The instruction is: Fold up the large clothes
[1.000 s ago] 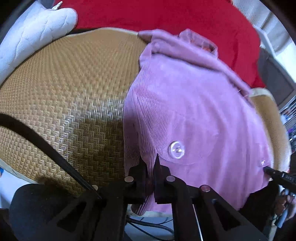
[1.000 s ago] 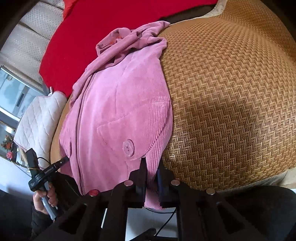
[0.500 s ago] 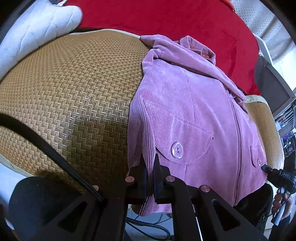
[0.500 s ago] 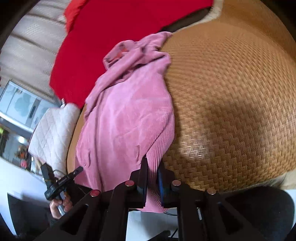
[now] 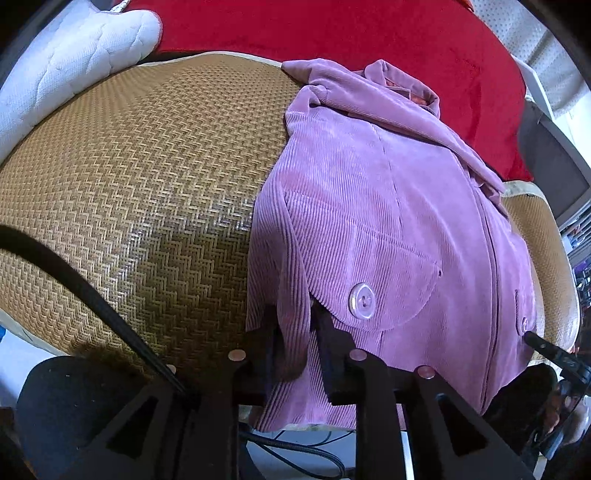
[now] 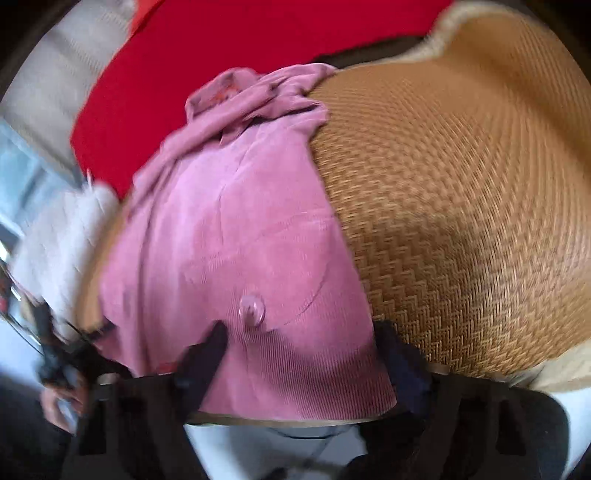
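A pink-purple corduroy jacket (image 5: pixel 369 221) lies front up on a woven straw mat (image 5: pixel 147 166), collar at the far end and hem at the mat's near edge. My left gripper (image 5: pixel 295 325) is at the hem's left corner, jaws opening, with a ridge of cloth still between the fingers. The blurred right wrist view shows the jacket (image 6: pixel 229 240) on the mat (image 6: pixel 461 203). There my right gripper (image 6: pixel 301 339) straddles the other hem corner below a pocket button (image 6: pixel 252 309). Its jaws are opening and stand clear of the flat cloth.
A red blanket (image 5: pixel 332 29) lies beyond the collar and a white quilted cushion (image 5: pixel 74 66) sits at the far left. The mat's near edge drops off just behind both grippers, with cables below. The other gripper's tip (image 5: pixel 546 350) shows at the right.
Both grippers were shut on the hem corners and their jaws have now parted. The hem has settled onto the mat. The right wrist view has swung and blurred.
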Tool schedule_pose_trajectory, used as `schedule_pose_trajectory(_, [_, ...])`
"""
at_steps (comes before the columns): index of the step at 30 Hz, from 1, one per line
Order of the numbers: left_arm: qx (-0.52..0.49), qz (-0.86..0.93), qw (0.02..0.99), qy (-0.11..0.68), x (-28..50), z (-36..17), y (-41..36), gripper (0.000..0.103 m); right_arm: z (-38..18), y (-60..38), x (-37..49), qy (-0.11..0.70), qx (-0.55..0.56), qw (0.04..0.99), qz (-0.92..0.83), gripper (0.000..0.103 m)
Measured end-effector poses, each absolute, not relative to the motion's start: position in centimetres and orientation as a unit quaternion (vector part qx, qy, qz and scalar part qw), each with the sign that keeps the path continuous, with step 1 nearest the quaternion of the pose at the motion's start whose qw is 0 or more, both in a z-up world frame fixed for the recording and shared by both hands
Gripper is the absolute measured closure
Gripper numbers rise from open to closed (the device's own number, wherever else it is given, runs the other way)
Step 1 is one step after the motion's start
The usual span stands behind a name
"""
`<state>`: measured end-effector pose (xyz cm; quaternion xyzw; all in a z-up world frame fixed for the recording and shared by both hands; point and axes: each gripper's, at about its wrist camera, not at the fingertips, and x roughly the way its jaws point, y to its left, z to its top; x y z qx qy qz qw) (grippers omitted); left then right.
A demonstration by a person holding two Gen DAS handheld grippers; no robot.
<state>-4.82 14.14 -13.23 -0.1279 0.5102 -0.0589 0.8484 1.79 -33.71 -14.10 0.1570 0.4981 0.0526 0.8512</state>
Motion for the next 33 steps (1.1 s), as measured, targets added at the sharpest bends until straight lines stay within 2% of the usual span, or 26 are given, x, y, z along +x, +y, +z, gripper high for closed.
schedule_pose_trajectory(1, [-0.124, -0.059, 0.848, 0.511, -4.8, -13.2, 14.0, 0.084, -14.3, -33.6, 1.9, 0.503, 0.159, 0.848, 0.055, 0.082])
schedule_pose_trajectory(2, [-0.12, -0.06, 0.849, 0.51, -4.7, -13.2, 13.9, 0.093, -14.5, -33.6, 2.0, 0.509, 0.169, 0.841, 0.064, 0.087])
schedule_pose_trajectory(3, [-0.115, -0.061, 0.851, 0.508, -4.7, -13.1, 13.7, 0.095, -14.4, -33.7, 2.1, 0.51, 0.171, 0.84, 0.067, 0.092])
schedule_pose_trajectory(5, [-0.112, -0.066, 0.855, 0.503, -4.9, -12.5, 13.7, 0.097, -14.3, -34.2, 2.0, 0.511, 0.201, 0.831, 0.089, 0.093])
schedule_pose_trajectory(11, [-0.133, -0.082, 0.864, 0.478, -5.2, -10.7, 14.2, 0.098, -13.0, -36.6, 1.3, 0.477, 0.289, 0.818, 0.138, 0.094])
schedule_pose_trajectory(14, [-0.131, -0.071, 0.853, 0.5, -4.5, -12.0, 14.2, 0.099, -15.2, -37.6, 1.6, 0.49, 0.318, 0.799, 0.139, 0.094])
schedule_pose_trajectory(16, [-0.141, -0.081, 0.863, 0.479, -4.7, -10.9, 14.1, 0.099, -15.4, -38.3, 1.4, 0.481, 0.343, 0.792, 0.153, 0.094])
schedule_pose_trajectory(20, [-0.138, -0.091, 0.872, 0.46, -4.5, -9.8, 13.9, 0.099, -12.8, -39.4, 0.5, 0.445, 0.344, 0.807, 0.179, 0.094])
schedule_pose_trajectory(23, [-0.134, -0.075, 0.858, 0.489, -3.6, -11.8, 13.5, 0.099, -14.3, -39.4, 1.5, 0.464, 0.35, 0.795, 0.173, 0.094])
schedule_pose_trajectory(31, [-0.137, -0.07, 0.854, 0.497, -2.9, -12.6, 13.6, 0.099, -15.4, -41.0, 0.5, 0.472, 0.365, 0.783, 0.176, 0.093])
schedule_pose_trajectory(33, [-0.137, -0.069, 0.854, 0.497, -2.9, -12.8, 13.3, 0.099, -15.2, -41.0, 0.4, 0.475, 0.362, 0.782, 0.178, 0.089])
